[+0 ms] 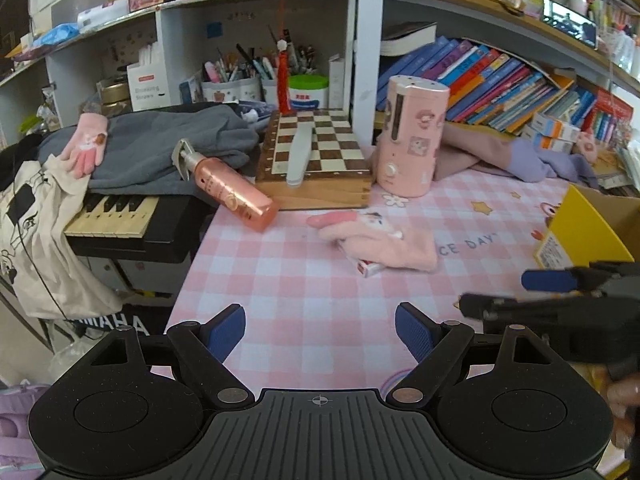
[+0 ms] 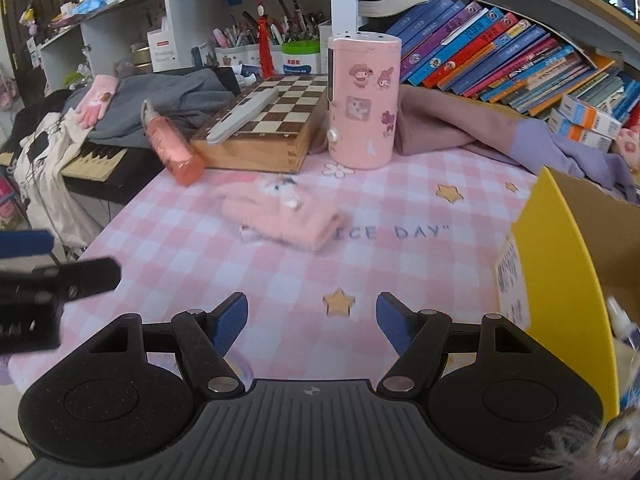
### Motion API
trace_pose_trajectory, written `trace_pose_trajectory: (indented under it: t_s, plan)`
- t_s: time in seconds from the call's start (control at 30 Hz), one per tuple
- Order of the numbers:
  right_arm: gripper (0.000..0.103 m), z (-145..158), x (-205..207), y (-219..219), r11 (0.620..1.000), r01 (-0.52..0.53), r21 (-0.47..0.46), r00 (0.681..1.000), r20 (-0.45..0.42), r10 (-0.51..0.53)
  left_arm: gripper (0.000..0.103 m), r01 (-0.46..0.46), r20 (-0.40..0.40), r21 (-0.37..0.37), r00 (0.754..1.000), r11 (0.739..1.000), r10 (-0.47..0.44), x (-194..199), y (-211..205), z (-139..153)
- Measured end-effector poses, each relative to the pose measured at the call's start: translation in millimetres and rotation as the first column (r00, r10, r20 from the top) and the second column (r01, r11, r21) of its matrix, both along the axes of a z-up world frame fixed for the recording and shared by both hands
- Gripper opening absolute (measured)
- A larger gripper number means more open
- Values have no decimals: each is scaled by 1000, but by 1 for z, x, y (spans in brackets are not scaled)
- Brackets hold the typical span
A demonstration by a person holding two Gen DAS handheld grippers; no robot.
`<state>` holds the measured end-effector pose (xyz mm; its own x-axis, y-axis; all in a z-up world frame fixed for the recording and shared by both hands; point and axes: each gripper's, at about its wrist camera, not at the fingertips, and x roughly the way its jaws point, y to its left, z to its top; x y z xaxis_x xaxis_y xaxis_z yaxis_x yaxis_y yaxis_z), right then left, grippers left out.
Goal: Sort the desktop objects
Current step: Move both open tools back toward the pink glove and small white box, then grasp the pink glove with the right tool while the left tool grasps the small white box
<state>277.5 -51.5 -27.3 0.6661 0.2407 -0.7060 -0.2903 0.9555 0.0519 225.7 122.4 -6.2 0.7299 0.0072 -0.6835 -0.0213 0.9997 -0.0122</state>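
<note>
A pink fuzzy glove lies mid-desk on the pink checked mat, over a small red-and-white box. A pink spray bottle leans from the keyboard down to the mat. A second pink glove rests on grey cloth at the left. My left gripper hangs open over the near mat, holding nothing. My right gripper is also open and empty, and shows in the left wrist view at the right edge. The left gripper shows at the left edge of the right wrist view.
A wooden chessboard box with a grey case on it stands behind, beside a tall pink canister. A yellow cardboard box sits open at the right. A piano keyboard, clothes, pen cups and rows of books crowd the back.
</note>
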Motion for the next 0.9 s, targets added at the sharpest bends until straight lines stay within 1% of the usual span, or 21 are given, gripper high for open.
trace_pose_trajectory:
  t_s: [0.17,0.43,0.57,0.63,0.7,0.8,0.87,0.9]
  plan:
    - [69,-2,33,0,1000,10,14,1000,-12,-10,85,-17,-19,5,1000,1000,17,17,-1,-7]
    - [69,-8,88,2,999,20,39,997,-72,-17,85,-12,-38,14,999,1000,13,44,-10,-16]
    - [69,-18,114,7,997,38,69,991,-132,-29,85,-10,-54,19,998,1000,11,53,-13,-21]
    - [69,-24,125,13,999,36,39,989,-148,-29,85,-13,-64,17,998,1000,14,58,-15,-24]
    - [69,-30,132,20,1000,11,12,988,-154,-9,85,-16,-73,17,997,1000,17,61,-16,-27]
    - [68,-40,140,25,1000,-8,18,981,-194,12,85,-13,-82,21,997,1000,14,64,-20,-30]
    - [68,-45,143,26,1000,0,11,976,-217,2,85,-10,-83,26,996,1000,12,66,-22,-32]
    - [66,-46,144,26,1000,3,10,976,-218,-1,85,-9,-85,27,996,1000,11,68,-23,-33]
